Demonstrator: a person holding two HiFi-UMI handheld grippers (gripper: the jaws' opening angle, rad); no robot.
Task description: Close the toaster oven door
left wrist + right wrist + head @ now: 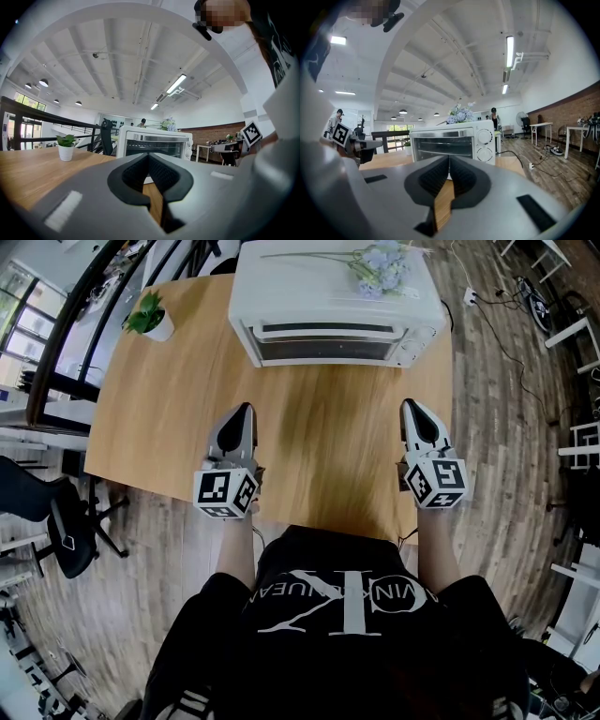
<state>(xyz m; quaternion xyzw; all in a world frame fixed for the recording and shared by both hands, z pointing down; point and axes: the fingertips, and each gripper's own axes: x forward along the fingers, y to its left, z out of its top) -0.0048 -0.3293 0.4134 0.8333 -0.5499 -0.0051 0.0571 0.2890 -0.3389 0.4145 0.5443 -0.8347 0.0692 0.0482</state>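
Wooden table (309, 437) carried one white toaster oven (333, 296) at its far edge, door (323, 345) closed. I counted two grippers, left gripper (247, 410) and right gripper (410, 405), both clenched empty, well short of it. One white pot (159, 331) held one plant (145, 311); one flower spray (380, 265) topped the oven.

Two tools (246, 411) (411, 405), one oven (337, 298), one plant (147, 315)

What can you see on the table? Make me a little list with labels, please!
table: wooden
oven: white, at the far edge of the table
oven door: shut
flowers: lying on top of the oven
plant: in a white pot, far left corner
left gripper: shut, empty, apart from the oven
right gripper: shut, empty, apart from the oven
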